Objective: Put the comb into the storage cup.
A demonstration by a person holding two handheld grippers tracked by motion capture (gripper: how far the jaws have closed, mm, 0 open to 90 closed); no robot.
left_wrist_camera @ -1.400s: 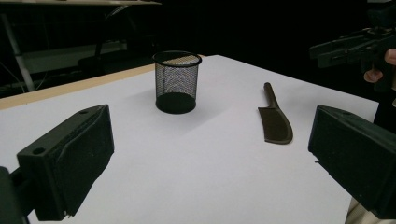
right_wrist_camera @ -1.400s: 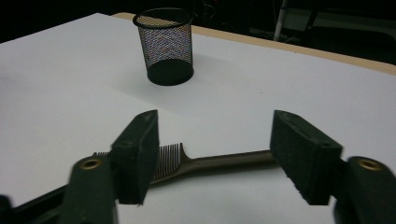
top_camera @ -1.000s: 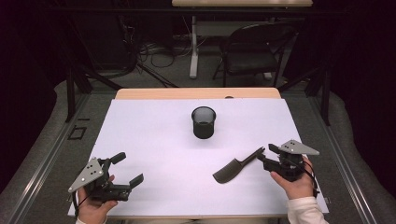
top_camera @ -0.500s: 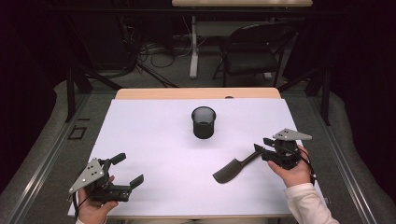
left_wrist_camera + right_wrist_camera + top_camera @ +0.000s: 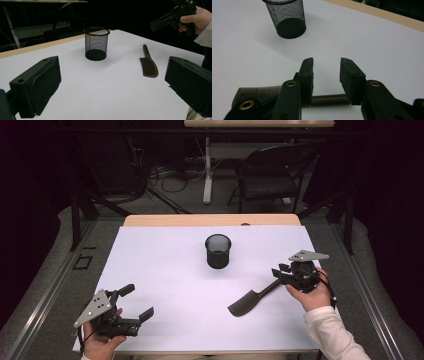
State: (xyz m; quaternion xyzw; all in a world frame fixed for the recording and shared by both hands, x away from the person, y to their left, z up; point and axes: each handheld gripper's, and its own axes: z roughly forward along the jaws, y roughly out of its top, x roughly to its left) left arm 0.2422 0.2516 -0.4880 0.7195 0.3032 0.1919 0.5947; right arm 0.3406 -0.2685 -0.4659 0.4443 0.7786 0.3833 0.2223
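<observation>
Held the left claw (image 5: 137, 301) spread wide at the near edge of the table (image 5: 165, 270), pinching nothing. Probably parked it there to stay out of the way while the other hand worked.

Found the comb (image 5: 248, 302) a little farther in, towards the right, lying flat on the white surface. Noted the toothed head pointing back to the near edge and the handle slanting away to the right. Judged that lie handy, since it offered the handle to the right hand.

Carried the right claw (image 5: 278, 274) just past the handle's end and, in the left gripper view, clear above the table. Had just been narrowing its jaws to a partial gap. Saw the handle crossing beneath them in the right gripper view, but nothing pinched. Read this as lining up for a grip on the handle.

Left the black mesh cup (image 5: 218, 251) upright at mid-table, mouth open, well apart from the comb, likely where it was meant to go.
</observation>
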